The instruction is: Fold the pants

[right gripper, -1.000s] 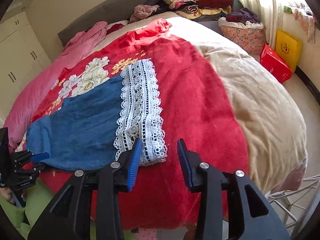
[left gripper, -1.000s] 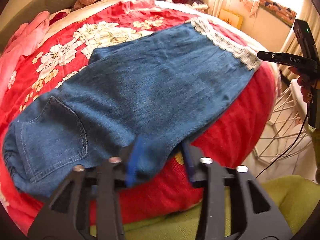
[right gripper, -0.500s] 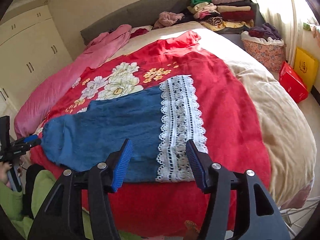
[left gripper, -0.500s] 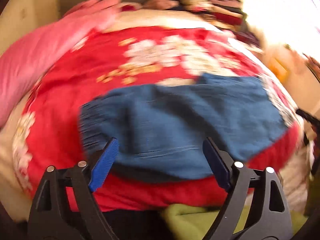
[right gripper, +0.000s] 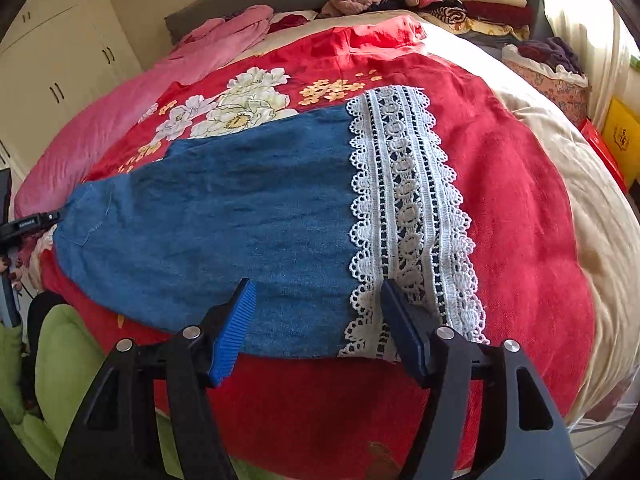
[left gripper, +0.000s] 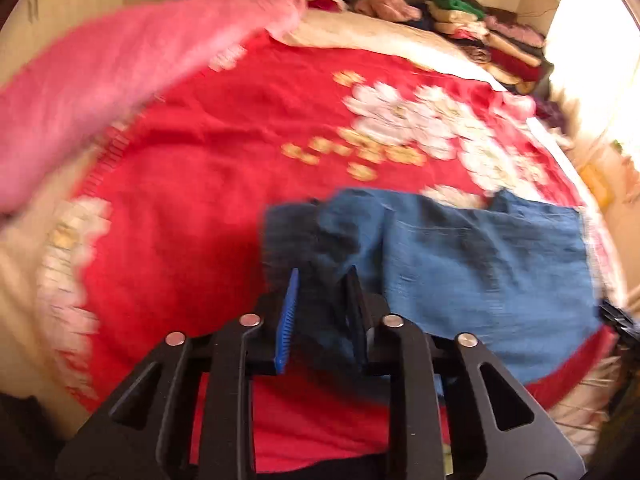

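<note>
Right wrist view is showing the denim pants (right gripper: 224, 216) lying flat on the red floral blanket (right gripper: 516, 184) that's covering the bed (right gripper: 600, 216), folded lengthwise, with the white lace hem (right gripper: 408, 208) sitting toward 3 o'clock and the waist end pointing at 9 o'clock. The right hand-held gripper (right gripper: 316, 320) is hovering over the near edge at 6 o'clock with its fingers spread wide, gripping nothing. Over in the left wrist view, which is pretty blurry, the left hand-held gripper (left gripper: 322, 316) is pinching a dark bunch of the pants' waist end between its nearly closed fingers. A pink blanket (right gripper: 120, 100) is lying along the bed at 10 o'clock, and stacks of folded clothes (right gripper: 472, 0) are sitting at 1 o'clock by the headboard.
</note>
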Motion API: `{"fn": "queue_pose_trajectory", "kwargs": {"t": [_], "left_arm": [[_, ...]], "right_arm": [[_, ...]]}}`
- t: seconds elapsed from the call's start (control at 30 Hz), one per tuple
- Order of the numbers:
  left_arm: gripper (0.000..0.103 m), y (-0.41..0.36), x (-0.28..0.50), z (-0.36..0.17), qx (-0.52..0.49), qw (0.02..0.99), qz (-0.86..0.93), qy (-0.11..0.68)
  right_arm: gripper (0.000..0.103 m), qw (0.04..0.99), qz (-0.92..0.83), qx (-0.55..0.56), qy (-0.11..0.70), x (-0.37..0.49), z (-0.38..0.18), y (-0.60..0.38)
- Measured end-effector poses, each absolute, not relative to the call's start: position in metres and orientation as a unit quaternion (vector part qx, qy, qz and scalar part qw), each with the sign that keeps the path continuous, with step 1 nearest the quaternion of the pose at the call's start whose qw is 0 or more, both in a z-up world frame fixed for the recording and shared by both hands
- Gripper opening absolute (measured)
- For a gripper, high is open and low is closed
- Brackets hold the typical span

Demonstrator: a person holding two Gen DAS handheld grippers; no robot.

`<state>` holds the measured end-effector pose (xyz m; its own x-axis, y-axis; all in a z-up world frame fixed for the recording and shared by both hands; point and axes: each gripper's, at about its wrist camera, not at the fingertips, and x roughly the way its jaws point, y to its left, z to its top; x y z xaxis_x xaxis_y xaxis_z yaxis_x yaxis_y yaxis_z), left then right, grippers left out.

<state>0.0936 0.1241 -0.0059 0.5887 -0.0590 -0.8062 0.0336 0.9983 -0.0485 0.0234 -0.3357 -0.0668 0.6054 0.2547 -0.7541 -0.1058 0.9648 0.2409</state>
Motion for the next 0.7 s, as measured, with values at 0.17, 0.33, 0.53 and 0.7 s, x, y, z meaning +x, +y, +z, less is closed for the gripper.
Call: {"fn": "queue_pose_trajectory", "kwargs": {"t": [0.17,0.33,0.53,0.7], "left_arm": [[0.020,0.128,0.091,-0.012,-0.006,0.884,-0.028,0.466],[0.036,0.103,0.082,0.018,0.001,0.897,-0.070,0.436],[0.054,0.033,0.106,0.041,0.050,0.890,-0.143,0.429],[0.057,-0.026,0.150,0.033,0.071,0.865,-0.201,0.455]], "right_arm": [[0.067,0.891,0.103,0.092,0.433,0.023,-0.066,-0.337],[0.067,0.905,0.111,0.103,0.399,0.013,-0.043,-0.344],[0.067,0.907,0.127,0.098,0.388,0.027,-0.034,-0.335],[0.067,0.903,0.150,0.091,0.393,0.043,-0.035,-0.318]]}}
